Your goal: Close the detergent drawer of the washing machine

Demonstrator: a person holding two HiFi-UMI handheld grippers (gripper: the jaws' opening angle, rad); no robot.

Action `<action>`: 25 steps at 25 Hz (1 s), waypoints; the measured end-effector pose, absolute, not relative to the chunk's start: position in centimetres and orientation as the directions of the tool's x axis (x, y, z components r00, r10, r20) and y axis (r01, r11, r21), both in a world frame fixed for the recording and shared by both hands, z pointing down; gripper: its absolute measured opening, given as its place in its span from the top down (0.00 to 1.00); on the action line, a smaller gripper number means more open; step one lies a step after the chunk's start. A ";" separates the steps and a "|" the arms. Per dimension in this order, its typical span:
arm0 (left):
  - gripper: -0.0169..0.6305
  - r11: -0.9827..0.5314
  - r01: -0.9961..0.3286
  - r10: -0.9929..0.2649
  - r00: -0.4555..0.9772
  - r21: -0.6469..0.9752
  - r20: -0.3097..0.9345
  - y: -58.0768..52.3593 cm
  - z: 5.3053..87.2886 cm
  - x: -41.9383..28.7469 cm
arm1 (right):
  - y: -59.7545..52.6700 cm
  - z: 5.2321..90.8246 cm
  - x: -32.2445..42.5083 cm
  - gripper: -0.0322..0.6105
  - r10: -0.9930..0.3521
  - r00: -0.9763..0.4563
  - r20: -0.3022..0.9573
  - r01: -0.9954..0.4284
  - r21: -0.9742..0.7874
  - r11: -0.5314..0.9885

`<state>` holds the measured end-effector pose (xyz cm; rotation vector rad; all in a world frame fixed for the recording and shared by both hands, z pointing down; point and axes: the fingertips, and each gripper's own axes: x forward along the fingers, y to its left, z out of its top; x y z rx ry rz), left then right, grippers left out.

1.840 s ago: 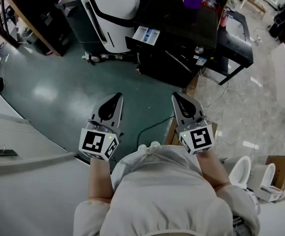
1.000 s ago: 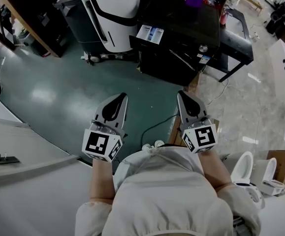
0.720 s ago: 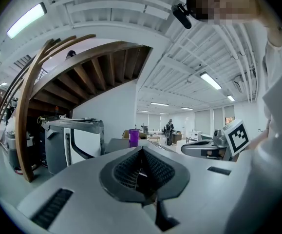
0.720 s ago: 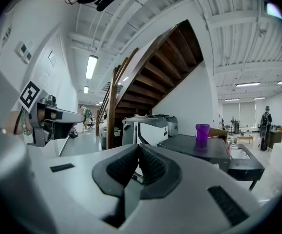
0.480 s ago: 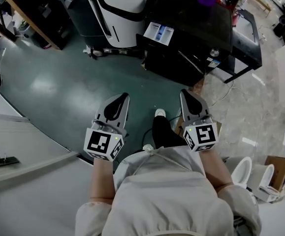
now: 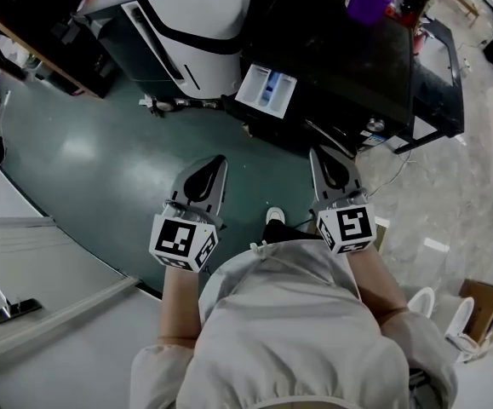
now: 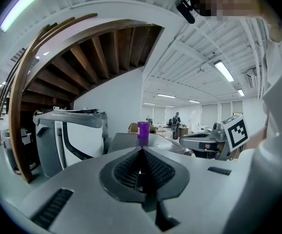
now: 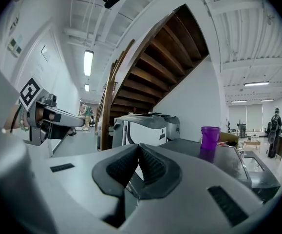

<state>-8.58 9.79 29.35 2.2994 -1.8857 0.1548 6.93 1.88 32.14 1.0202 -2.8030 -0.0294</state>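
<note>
Nearer now, detergent drawer (image 6: pixel 266 91) juts from the edge-cropped washing machine (image 6: pixel 340 54) — left hand-held gripper (image 6: pixel 218 160), right hand-held gripper (image 6: pixel 317 152) closed, empty.

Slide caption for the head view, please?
Left gripper and right gripper, shut and empty, short of the open detergent drawer on the washing machine.

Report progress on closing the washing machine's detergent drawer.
Done: nothing. The detergent drawer juts open from the front of the washing machine.
In hand: the approach. The left claw and right claw are both shut and empty, held in the air short of the machine and touching nothing.
Left: reach the drawer front and push it fully in.
</note>
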 end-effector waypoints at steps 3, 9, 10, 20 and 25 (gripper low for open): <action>0.95 -0.172 -0.983 -0.964 0.181 0.063 0.194 5.8 29.7 -9.2 | -1.9 32.7 6.5 0.94 -0.634 -0.759 0.152 -0.631 0.069 0.772; 0.95 -0.178 -0.981 -0.949 0.191 0.074 0.250 0.3 31.5 -10.3 | -7.3 33.0 6.0 0.94 -0.657 -0.739 0.147 -0.658 0.049 0.751; 0.95 -0.181 -0.981 -0.945 0.195 0.075 0.264 -0.4 32.0 -10.6 | -7.8 33.3 5.7 0.94 -0.659 -0.737 0.152 -0.661 0.046 0.749; 0.95 -0.308 -0.946 -0.873 0.324 0.103 0.365 -8.0 39.5 -13.3 | -12.7 37.9 3.1 0.94 -0.730 -0.650 0.212 -0.736 0.061 0.674; 0.95 -0.372 -0.917 -0.806 0.396 0.146 0.439 -10.5 43.6 -15.0 | -14.5 40.3 1.5 0.94 -0.771 -0.588 0.246 -0.789 0.034 0.613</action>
